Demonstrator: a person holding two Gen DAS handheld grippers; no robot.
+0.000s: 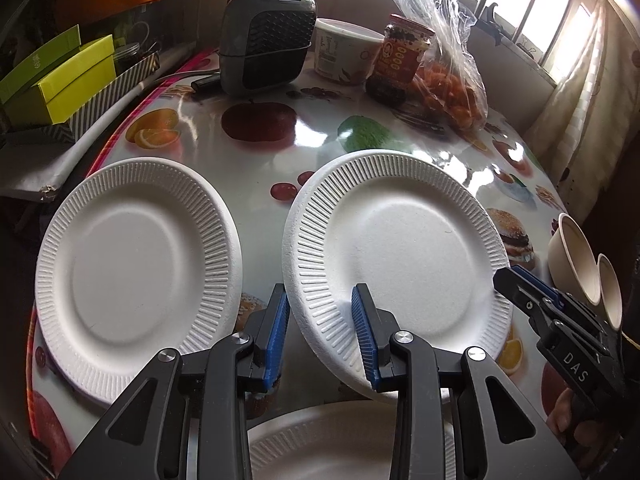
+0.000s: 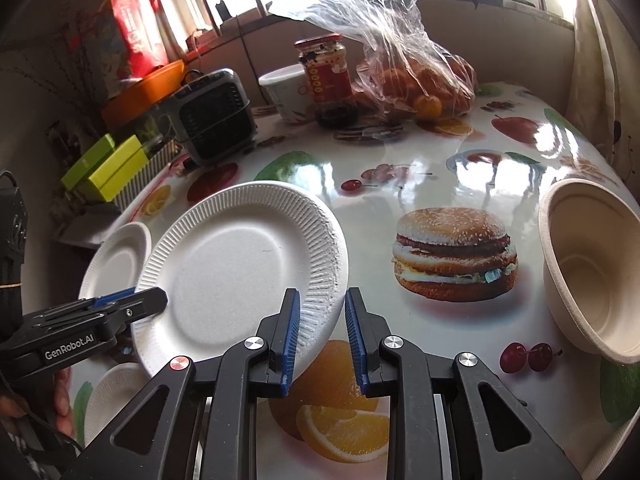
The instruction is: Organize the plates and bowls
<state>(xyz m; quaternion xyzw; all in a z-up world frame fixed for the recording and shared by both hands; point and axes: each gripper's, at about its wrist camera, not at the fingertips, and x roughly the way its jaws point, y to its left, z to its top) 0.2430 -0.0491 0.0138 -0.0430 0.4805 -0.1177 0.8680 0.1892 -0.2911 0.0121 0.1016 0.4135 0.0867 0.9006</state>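
Observation:
A white paper plate (image 1: pixel 396 248) is tilted up off the table, its near rim between the open fingers of my left gripper (image 1: pixel 322 334). My right gripper (image 2: pixel 322 336) is open, with the same plate's (image 2: pixel 236 268) right rim between its fingers. It shows from the side in the left wrist view (image 1: pixel 520 288). A second white plate (image 1: pixel 132 268) lies flat at the left, and a third (image 1: pixel 340 440) lies under my left gripper. Two beige bowls (image 1: pixel 576 264) stand at the right; the nearer one (image 2: pixel 592 268) sits right of my right gripper.
The table (image 2: pixel 440 168) has a glossy fruit-and-burger cloth. At the back stand a grey heater (image 1: pixel 268 36), a white tub (image 1: pixel 344 48), a sauce jar (image 2: pixel 328 76) and a plastic bag of oranges (image 2: pixel 416 68). Green boxes (image 1: pixel 60 76) sit off the left edge.

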